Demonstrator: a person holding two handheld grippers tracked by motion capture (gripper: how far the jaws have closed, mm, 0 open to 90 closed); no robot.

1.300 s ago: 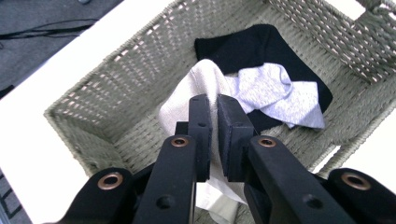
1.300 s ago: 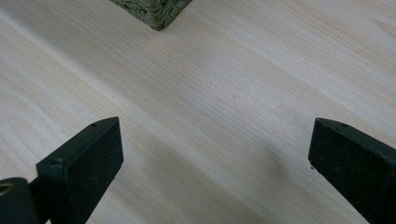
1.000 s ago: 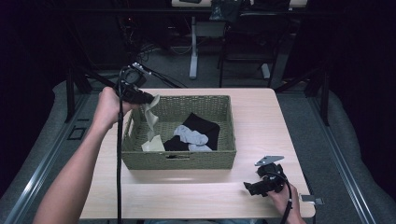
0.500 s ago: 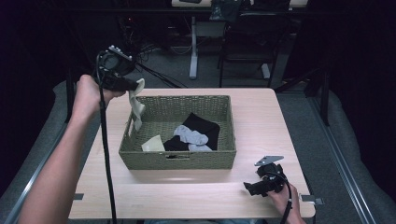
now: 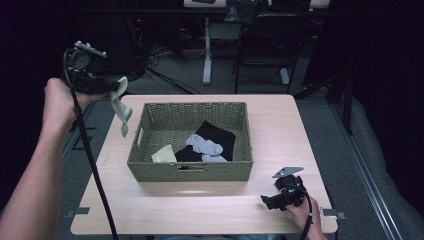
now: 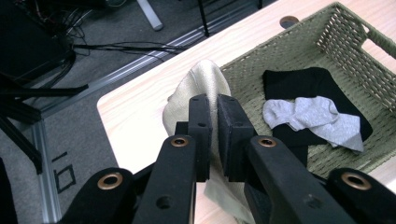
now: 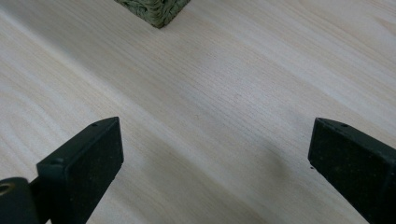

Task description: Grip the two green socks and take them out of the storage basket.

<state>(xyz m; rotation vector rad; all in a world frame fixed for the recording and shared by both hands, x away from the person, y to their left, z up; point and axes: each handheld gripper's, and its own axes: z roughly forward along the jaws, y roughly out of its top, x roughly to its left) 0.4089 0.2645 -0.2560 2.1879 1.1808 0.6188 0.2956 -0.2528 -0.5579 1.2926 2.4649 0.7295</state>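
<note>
I hold a pair of tongs in each hand at a pale wooden tabletop (image 5: 165, 210). My left tongs (image 5: 114, 86) are raised above the tabletop's far left corner, outside the basket, and they are clamped on a beige sock (image 5: 121, 111). The sock hangs limp from the jaws, its free end dangling beside the left wall of a woven green basket (image 5: 190, 171) that sits in the middle of the tabletop. In the left gripper view the two black jaws stand almost together with the beige sock (image 6: 205, 81) pinched between them, a fold of it bulging above the pads and the rest drooping below.

Inside the basket lie a black garment (image 5: 220, 137), a grey sock (image 5: 206, 146) draped over it, and another beige piece (image 5: 164, 154) against the near wall.

My right tongs (image 5: 267, 201) rest on the tabletop near its front right corner, jaws spread wide apart with nothing between them; the right gripper view looks along bare wood toward one corner of the basket (image 7: 156, 11).

I judge the sock light, soft and floppy, unlikely to slip from rubbery pads. It folds wherever it is pinched, so a bunched middle fold, as held now, seems the safest place to grip.
</note>
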